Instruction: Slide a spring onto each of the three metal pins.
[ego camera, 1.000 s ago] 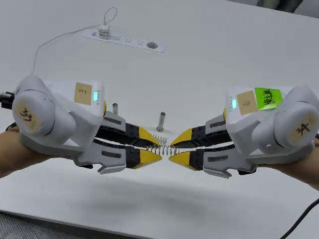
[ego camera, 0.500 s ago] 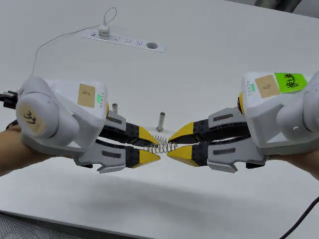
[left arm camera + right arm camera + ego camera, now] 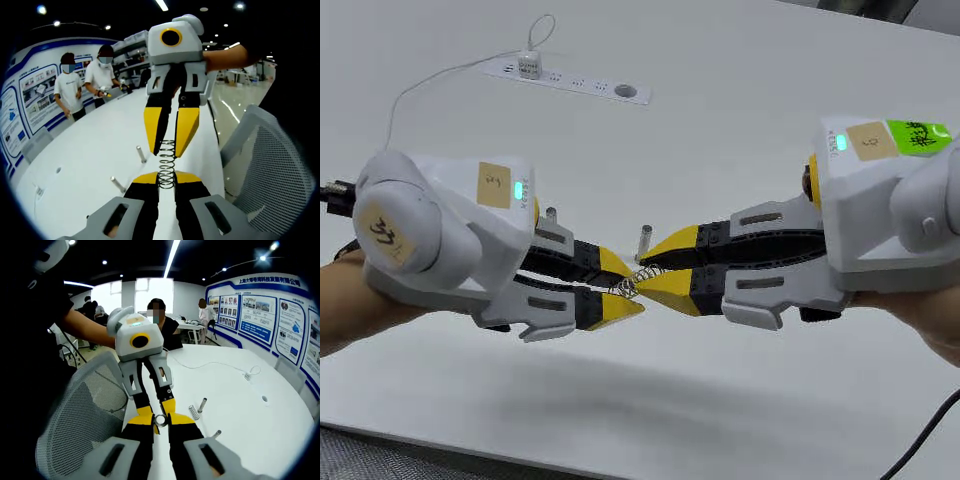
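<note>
A thin wire spring is held in the air between both grippers. My left gripper is shut on one end of it; in the left gripper view the spring rises from my own yellow tips. My right gripper comes in from the right and its tips pinch the spring's other end. Two upright metal pins stand on the white table behind the jaws. A second spring lies on the table beside a pin.
A white power strip with a plug and cable lies at the table's far side. A mesh chair back stands off the table's edge. People stand and sit in the background.
My right gripper has moved left and tipped up, and its jaws have gone from slightly apart to shut over the spring's free end. The left gripper has stayed about where it was.
</note>
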Action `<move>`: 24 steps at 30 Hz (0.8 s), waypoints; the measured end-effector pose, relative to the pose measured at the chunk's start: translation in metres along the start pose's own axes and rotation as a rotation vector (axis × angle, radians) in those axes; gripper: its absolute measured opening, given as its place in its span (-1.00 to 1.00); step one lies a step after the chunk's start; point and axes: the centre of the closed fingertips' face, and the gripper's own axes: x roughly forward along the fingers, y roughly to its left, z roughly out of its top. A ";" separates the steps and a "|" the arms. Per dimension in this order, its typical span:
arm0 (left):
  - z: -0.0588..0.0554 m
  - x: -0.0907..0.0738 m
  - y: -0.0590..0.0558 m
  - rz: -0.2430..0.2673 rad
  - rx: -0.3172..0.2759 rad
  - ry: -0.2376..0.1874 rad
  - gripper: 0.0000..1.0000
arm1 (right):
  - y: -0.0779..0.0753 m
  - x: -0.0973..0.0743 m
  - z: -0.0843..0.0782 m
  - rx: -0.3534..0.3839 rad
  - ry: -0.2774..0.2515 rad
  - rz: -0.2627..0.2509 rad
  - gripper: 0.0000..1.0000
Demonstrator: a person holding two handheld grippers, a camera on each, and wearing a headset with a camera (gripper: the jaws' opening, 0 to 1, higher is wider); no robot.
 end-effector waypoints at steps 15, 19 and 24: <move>0.007 0.002 0.000 0.006 -0.024 -0.031 -0.79 | 0.000 0.005 0.014 0.059 -0.062 -0.004 -0.78; 0.007 0.003 0.002 0.013 -0.021 -0.029 -0.79 | -0.004 0.005 0.013 0.057 -0.049 -0.011 -0.78; 0.006 0.002 0.001 0.013 -0.037 -0.030 -0.79 | -0.002 0.007 0.014 0.045 -0.044 -0.029 -0.79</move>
